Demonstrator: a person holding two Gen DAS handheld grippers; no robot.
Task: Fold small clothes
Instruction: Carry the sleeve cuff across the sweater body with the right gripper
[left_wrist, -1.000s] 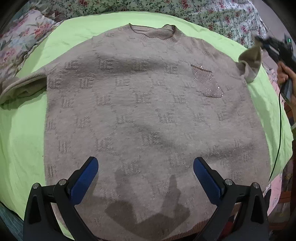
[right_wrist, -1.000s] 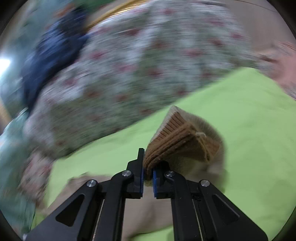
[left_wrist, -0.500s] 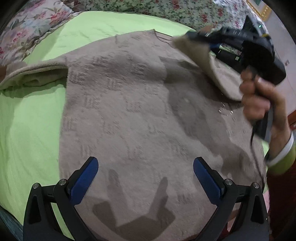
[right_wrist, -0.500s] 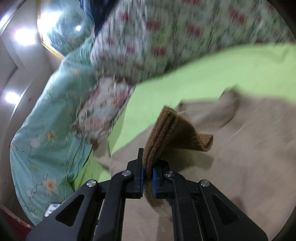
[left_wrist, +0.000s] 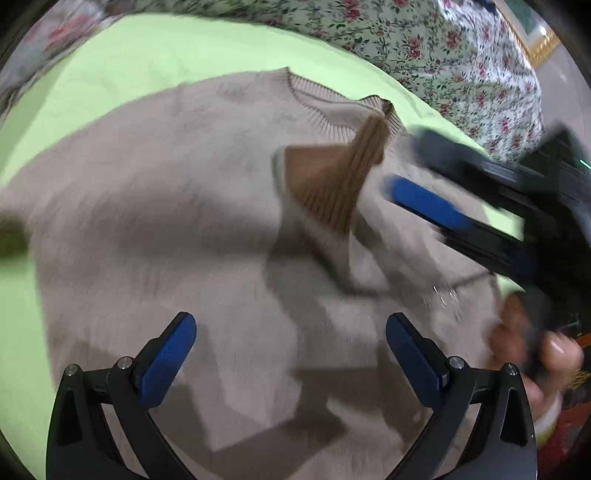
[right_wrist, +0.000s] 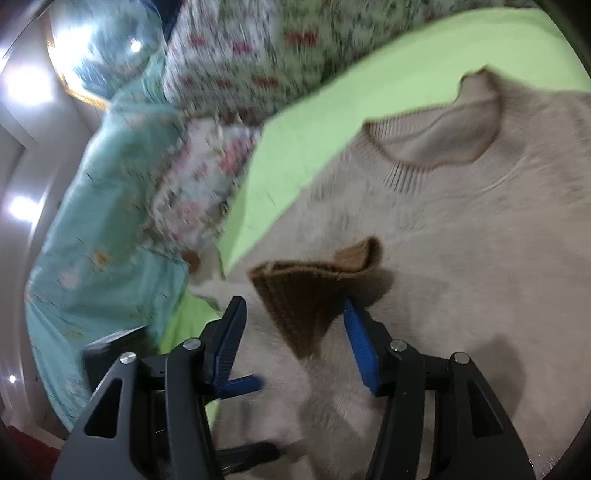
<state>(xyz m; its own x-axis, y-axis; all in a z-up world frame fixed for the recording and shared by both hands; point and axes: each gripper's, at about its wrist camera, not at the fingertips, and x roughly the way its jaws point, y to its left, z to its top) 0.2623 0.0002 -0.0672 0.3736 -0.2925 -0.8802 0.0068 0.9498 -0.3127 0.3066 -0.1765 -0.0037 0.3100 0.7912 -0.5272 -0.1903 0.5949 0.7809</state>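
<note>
Green bedsheet carries beige sweater spread flat; brown sleeve cuff folded onto chest. Right gripper fingers released around cuff; left gripper fingers spread, near hem.

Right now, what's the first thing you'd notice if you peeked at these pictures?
A big beige sweater fills the middle, spread flat on a bright lime-green sheet. Its brown ribbed cuff pops out, lying folded onto the sweater's chest just below the collar, between the parted blue pads of the right gripper. The left gripper hangs open over the sweater's lower part, with flowery bedding behind.
</note>
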